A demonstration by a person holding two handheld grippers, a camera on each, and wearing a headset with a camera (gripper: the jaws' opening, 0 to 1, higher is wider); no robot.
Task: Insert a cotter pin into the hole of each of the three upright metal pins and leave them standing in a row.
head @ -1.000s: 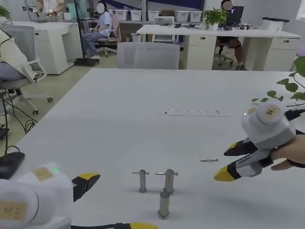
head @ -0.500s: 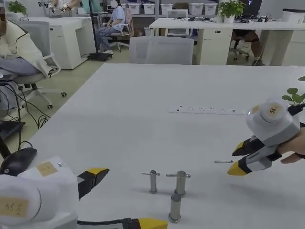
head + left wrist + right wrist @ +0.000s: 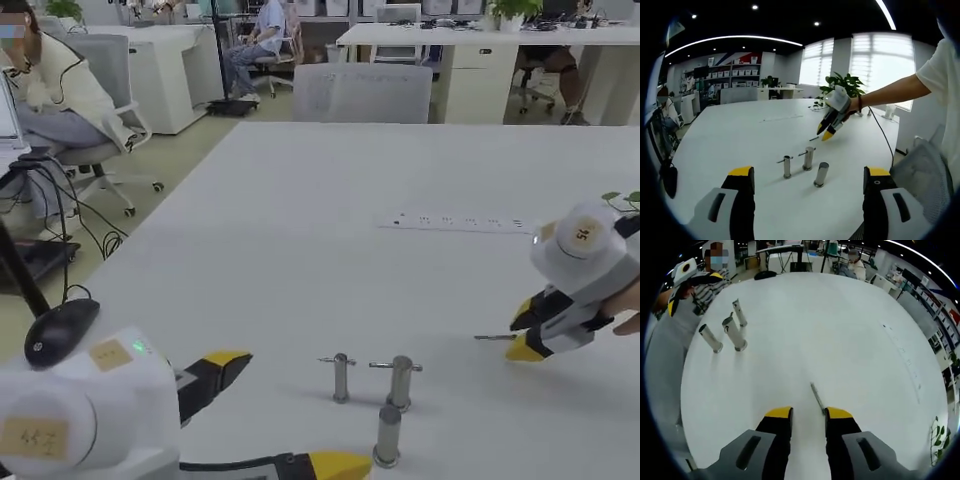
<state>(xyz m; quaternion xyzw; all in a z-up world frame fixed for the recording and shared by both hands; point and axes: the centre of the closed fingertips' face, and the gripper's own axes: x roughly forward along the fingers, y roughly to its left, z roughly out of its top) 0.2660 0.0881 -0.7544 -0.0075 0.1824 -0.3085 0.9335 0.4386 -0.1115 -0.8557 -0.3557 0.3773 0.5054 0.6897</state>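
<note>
The right gripper is hovering low over the worktop, its fingers keeping a narrow gap. The loose cotter pin is lying on the worktop just at their tips. The left gripper is hanging with its fingers wide apart. Three metal pins are standing clustered together, and two of them are carrying cotter pins.

On the table, the left metal pin and the right metal pin stand side by side, and the third metal pin stands just in front of the right one. A loose cotter pin lies well to their right, just ahead of the right gripper. A power strip lies farther back.
</note>
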